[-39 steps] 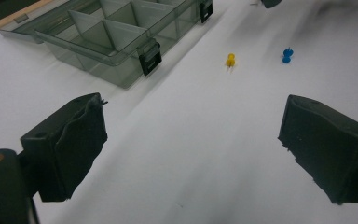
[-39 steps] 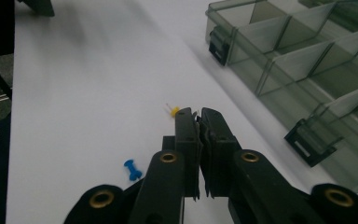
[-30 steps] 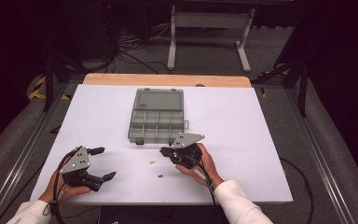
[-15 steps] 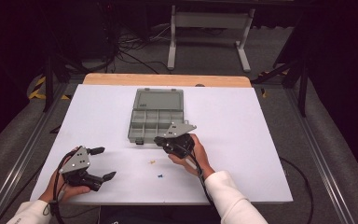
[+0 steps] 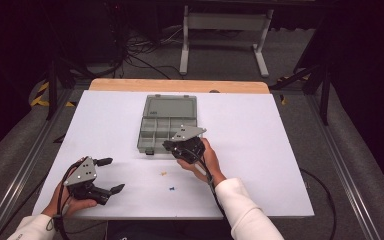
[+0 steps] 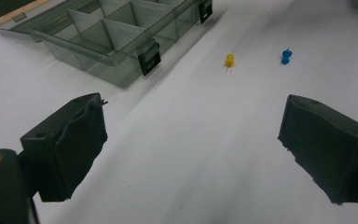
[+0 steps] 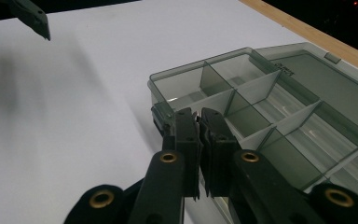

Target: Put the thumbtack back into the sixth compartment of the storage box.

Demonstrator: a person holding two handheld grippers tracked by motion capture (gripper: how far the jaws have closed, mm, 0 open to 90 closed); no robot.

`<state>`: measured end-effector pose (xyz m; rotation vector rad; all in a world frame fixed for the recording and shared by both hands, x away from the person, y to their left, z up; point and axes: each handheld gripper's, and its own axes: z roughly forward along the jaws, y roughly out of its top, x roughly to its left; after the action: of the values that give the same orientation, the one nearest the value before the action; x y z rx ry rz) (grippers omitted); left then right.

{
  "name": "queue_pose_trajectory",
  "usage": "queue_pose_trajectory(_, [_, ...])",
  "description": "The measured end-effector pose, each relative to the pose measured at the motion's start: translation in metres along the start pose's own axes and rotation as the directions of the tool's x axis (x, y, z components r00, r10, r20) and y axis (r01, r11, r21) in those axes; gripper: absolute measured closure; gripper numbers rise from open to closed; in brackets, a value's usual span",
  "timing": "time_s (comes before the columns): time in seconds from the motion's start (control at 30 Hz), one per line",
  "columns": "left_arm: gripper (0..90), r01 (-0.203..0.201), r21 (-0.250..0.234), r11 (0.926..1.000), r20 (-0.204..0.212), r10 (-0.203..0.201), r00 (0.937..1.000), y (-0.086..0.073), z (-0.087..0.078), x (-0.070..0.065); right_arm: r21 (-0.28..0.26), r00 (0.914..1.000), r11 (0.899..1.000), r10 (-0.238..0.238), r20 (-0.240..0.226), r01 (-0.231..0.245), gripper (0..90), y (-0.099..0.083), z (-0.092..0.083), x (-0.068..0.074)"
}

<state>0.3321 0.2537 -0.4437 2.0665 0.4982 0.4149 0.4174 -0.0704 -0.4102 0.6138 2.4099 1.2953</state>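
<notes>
Right gripper point(image 5: 169, 145) shifted left to organizer box point(image 5: 167, 125); fingers point(image 7: 186, 135) closed — left's point(image 6: 65, 144) wide.

The box point(image 5: 167, 125) is see-through grey plastic, smooth and a bit shiny, with 2 black plastic clips. The table point(image 5: 280, 165) has a white, matt top that looks like paper, and a strip of light wood at the far edge. The yellow pin point(image 6: 229, 61) and the blue pin point(image 6: 286, 55) have shiny plastic heads. The left gripper point(image 6: 191, 154) has rough, black, matt rubber pads point(image 6: 81, 135). The right gripper point(image 7: 200, 128) is black matt plastic with small brass-coloured metal rings.
</notes>
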Motion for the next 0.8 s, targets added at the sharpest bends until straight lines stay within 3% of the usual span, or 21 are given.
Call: queue_pose_trajectory(0.8, [7.8, 0.001, -0.008, 1.0000, 0.003, -0.001, 1.0000, 0.000, -0.001, 0.000, 0.040, 0.9985, 0.999, 0.034, 0.042, -0.036, 86.3, 0.007, 0.021, -0.015])
